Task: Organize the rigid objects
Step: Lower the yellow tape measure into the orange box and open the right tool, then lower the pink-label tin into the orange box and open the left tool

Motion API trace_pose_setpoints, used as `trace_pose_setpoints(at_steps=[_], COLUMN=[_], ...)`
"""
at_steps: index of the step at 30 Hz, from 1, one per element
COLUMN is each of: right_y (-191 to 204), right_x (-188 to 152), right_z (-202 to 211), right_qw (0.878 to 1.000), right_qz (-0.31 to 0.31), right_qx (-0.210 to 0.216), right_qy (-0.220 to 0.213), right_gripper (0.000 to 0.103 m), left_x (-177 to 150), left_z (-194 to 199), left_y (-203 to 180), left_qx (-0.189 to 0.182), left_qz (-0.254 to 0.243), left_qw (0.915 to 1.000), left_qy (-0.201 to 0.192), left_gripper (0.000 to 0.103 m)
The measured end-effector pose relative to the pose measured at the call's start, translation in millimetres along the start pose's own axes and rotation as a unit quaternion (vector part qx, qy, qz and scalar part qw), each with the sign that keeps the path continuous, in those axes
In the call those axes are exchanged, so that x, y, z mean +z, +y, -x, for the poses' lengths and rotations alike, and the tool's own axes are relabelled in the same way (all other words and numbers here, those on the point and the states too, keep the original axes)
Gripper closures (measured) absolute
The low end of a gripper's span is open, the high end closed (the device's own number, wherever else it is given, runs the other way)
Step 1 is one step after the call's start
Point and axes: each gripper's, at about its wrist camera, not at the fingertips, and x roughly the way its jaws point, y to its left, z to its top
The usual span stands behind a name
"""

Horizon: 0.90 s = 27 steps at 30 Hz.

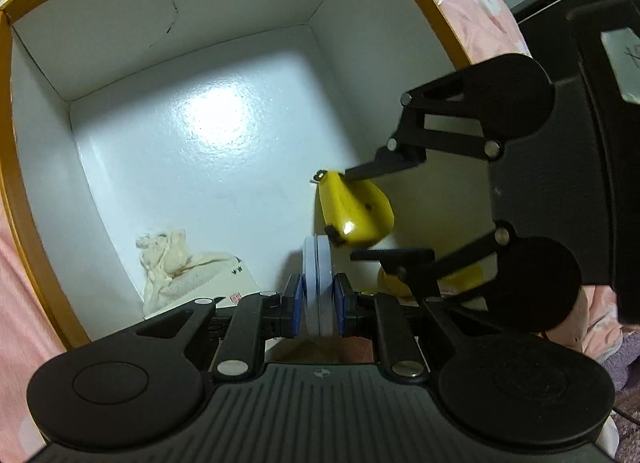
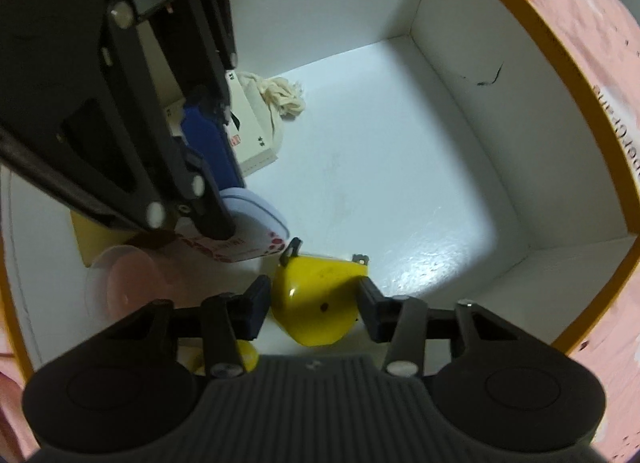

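Both grippers reach into a white box with a yellow rim. My left gripper is shut on a flat round white case, held on edge; in the right wrist view the case shows red paw prints. A yellow wedge-shaped object lies on the box floor; it also shows in the right wrist view. My right gripper is open, its pads on either side of the yellow object without gripping it.
A cream drawstring pouch lies on a small white carton in a box corner. A translucent pink round lid and a small yellow ball lie near the box wall. Pink bedding surrounds the box.
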Motion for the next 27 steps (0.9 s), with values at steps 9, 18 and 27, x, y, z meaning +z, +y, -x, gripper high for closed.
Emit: trace_pose_setpoints(at_steps=[9,18,27], right_y=[-1.5,-4.1,-1.4], right_x=[-3.0,6.2,14.3], right_z=[4.6,9.5,-5.8], right_qw=[1.0,1.0,0.999], right_qz=[-0.01,0.002,0.017], right_qx=[0.025,-0.002,0.005], right_qy=[0.008,0.008,0.029], right_gripper=[0.057,0.061,0.061], left_x=[4.7,3.5,-3.0], left_z=[-8.5,-10.5,-3.0], left_y=[-5.4,11.8,0.3], left_qx=[0.021,-0.043,0.029], left_qz=[-0.01,0.02,-0.009], left_qw=[0.9996,0.9989,0.9995], left_qy=[0.015,0.009,-0.01], left_gripper=[0.085,0.085,0.081])
